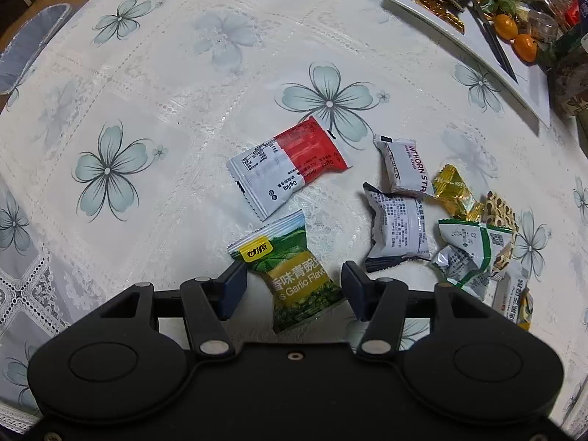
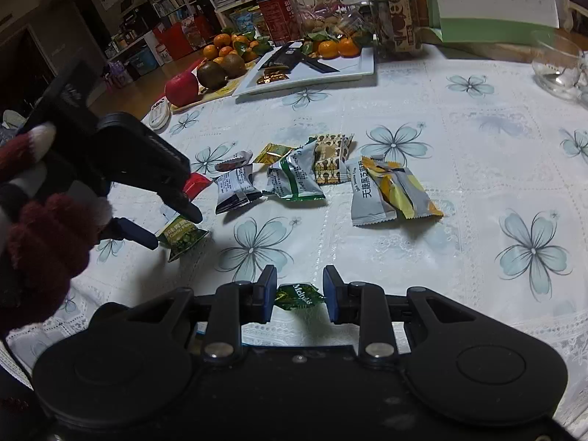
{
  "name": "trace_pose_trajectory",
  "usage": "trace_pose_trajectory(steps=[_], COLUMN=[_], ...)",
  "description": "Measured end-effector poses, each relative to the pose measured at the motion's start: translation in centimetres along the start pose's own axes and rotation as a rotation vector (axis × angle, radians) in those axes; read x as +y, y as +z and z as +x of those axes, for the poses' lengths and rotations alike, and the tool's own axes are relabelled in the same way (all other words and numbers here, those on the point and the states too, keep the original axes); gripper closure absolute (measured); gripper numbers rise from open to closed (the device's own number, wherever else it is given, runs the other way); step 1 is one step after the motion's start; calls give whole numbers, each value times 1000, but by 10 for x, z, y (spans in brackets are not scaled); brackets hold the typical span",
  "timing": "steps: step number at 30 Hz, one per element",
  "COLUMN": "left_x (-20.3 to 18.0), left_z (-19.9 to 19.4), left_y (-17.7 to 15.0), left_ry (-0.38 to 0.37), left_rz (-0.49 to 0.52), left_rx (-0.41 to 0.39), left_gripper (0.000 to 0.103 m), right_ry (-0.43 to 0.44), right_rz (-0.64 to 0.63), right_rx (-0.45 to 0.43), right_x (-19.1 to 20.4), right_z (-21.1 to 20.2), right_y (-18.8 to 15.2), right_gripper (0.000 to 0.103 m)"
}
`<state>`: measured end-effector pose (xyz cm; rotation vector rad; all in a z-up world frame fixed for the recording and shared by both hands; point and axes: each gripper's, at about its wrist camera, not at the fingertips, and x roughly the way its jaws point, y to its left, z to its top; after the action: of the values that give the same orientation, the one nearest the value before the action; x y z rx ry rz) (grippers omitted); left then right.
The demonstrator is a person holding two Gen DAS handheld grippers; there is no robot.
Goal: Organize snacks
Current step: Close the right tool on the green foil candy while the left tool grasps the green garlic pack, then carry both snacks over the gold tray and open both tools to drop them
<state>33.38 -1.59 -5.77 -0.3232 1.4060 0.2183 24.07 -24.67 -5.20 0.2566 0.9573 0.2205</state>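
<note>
My left gripper (image 1: pixel 292 283) is open around a green garlic-pea packet (image 1: pixel 294 268) that lies on the flowered tablecloth; the same gripper (image 2: pixel 172 228) and the packet (image 2: pixel 182 235) show at the left of the right wrist view. A red-and-white sachet (image 1: pixel 286 165) lies just beyond, with several small snack packets (image 1: pixel 400 231) to its right. My right gripper (image 2: pixel 299 294) is shut on a small green candy (image 2: pixel 298 296), held low over the cloth. Further packets lie ahead, among them a grey-and-yellow one (image 2: pixel 389 193) and a green-and-silver one (image 2: pixel 294 178).
A white tray (image 2: pixel 330 70) with oranges, a knife and gold sweets stands at the back; it also shows in the left wrist view (image 1: pixel 470 42). Fruit on a board (image 2: pixel 205 77) sits left of it. A glass bowl (image 2: pixel 555 62) stands at the far right.
</note>
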Motion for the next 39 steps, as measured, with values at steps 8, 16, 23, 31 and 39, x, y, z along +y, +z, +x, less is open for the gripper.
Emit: trace_pose_trajectory(steps=[8,16,23,31,39], left_x=[-5,16,33,52,58], left_z=[3,-49,-77,-71,-56], left_y=[-2,-40,-87,-141,-160], left_ry=[-16,-94,-122,-129,-102], left_rz=[45,139,253,334,373], left_rx=[-16,-71,-113,-50,-35], left_gripper=[66,66,66,66,66], right_ry=[-7,-7,-35,-79,-158], right_rz=[-10,47,197,8,-153], right_rx=[-22,-81,-71,39,97], right_x=[0,-7,-28,4,26], right_z=[-2,-9,-13,6,27], right_y=[0,-3,-2,-16,-23], right_gripper=[88,92,76,58,71])
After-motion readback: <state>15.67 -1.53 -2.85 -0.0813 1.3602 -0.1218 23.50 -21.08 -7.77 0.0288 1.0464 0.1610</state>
